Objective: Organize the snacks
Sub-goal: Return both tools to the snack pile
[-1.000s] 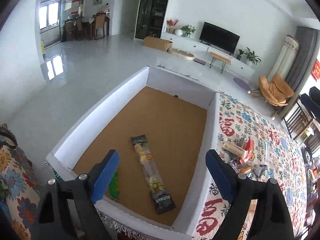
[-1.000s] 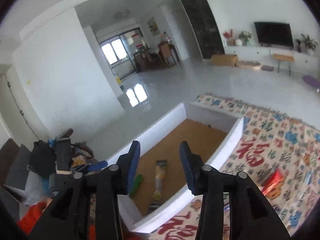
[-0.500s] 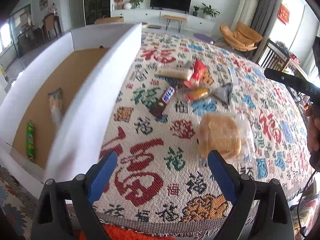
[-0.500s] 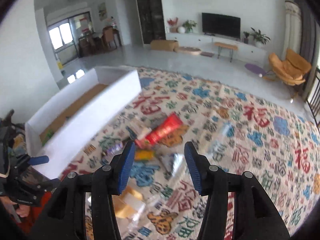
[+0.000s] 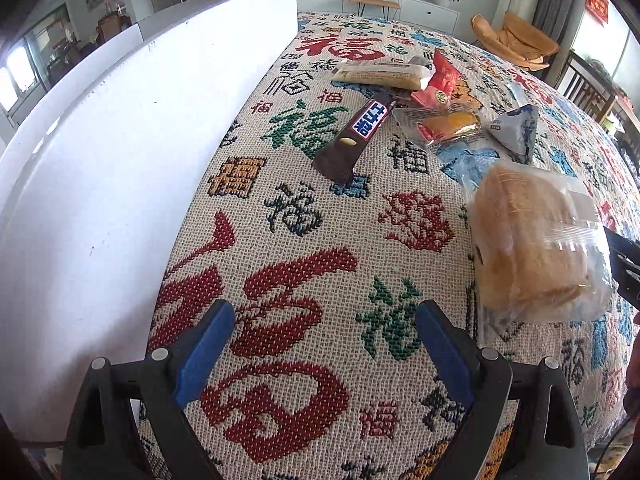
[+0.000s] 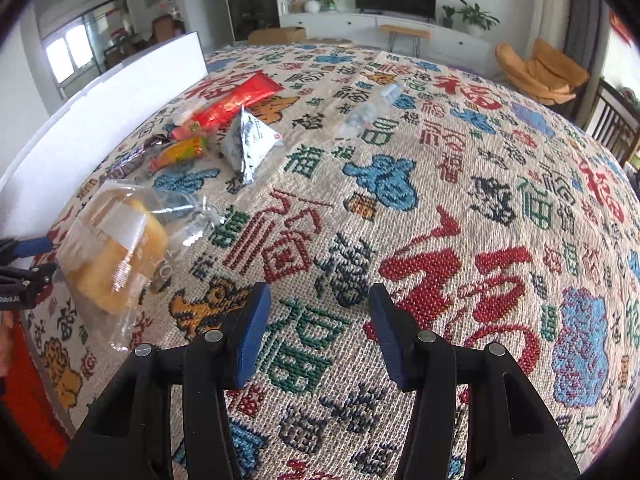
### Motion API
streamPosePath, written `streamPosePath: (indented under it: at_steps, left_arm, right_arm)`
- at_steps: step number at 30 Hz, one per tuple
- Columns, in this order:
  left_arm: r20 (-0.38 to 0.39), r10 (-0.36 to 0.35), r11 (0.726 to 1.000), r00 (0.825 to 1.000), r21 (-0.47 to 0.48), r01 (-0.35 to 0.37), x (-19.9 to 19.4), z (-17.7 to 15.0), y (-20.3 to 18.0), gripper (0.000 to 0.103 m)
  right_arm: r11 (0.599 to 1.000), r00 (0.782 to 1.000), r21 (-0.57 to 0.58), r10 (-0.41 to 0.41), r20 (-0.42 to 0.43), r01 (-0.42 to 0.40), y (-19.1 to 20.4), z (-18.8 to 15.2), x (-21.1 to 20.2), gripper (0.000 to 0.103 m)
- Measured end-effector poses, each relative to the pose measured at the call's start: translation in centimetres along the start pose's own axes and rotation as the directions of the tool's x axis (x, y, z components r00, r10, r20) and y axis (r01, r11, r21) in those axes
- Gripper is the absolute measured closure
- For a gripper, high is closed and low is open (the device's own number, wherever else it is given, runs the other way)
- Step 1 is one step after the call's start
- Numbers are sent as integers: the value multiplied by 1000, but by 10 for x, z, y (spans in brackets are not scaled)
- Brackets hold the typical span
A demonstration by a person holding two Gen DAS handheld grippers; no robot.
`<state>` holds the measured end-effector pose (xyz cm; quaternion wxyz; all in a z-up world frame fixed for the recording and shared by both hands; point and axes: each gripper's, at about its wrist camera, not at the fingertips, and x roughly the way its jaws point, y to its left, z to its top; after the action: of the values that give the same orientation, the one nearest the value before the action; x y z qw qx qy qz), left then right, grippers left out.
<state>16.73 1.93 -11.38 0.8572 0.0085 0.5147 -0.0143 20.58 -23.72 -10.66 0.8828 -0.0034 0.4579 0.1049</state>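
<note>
Snacks unsorted: bread (image 5: pixel 536 240), chocolate bar (image 5: pixel 354 136), red pack (image 6: pixel 236 102), foil pouch (image 6: pixel 248 142) lie on desk (image 6: pixel 460 208) beside white box (image 5: pixel 120 128); left tool (image 5: pixel 320 354) and right tool (image 6: pixel 316 330) both gape, empty.

Coarse woven tablecloth (image 5: pixel 320 280); bread (image 5: pixel 532 240) in clear glossy plastic; smooth matt white box wall (image 5: pixel 120 140); shiny chocolate bar wrapper (image 5: pixel 352 136).

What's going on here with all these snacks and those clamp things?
A person holds a two-finger gripper in each hand above a patterned cloth strewn with snacks. Both the left gripper and the right gripper are open and empty. A wrapped bread loaf, a chocolate bar and other packets wait beside a white box, none picked up yet.
</note>
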Motion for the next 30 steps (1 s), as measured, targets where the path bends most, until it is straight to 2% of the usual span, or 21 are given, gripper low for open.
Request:
streamPosePath:
  at_steps: [3,5,10,14,22,24,26,30]
  left_arm:
    - [7,4,1000,1000,-7,-4,2,0,-1,5]
    - [3,16,1000,1000,-16,-16,6,2,0,0]
    - [16,17,1000,1000,-24,-17,6,0,1,0]
    - [19,17,1000,1000,-24,-16,6,-1,1,0]
    - [23,16,1000,1000,-25,-16,6,0,1,0]
    - [23,16,1000,1000,-25,-16,6,0,1,0]
    - [23,16,1000,1000,-25,-16,6,0,2,0]
    - [26,17,999,1000,-28,-17,5,0,2,0]
  right_arm:
    - [1000,1000,-5,-7,27,7,1,-5,-1,47]
    - [1000,999,-16,-15,42,16,5,-9,-2,41]
    - [999,998,-19,-43,48,44,11,-14,-3,35]
    - [999,999,-39,-28,36,29,14,-14,-1,24]
    - [996,1000,-85,-6,14,7,14,-11,1,22]
    - [993,999,-121,7,-35,-11,13,-4,3,24]
    - [986,998,-168,-20,-67,9,10,10,4,26]
    - [960,998,-274,-56,27,61,11,58,-10,26]
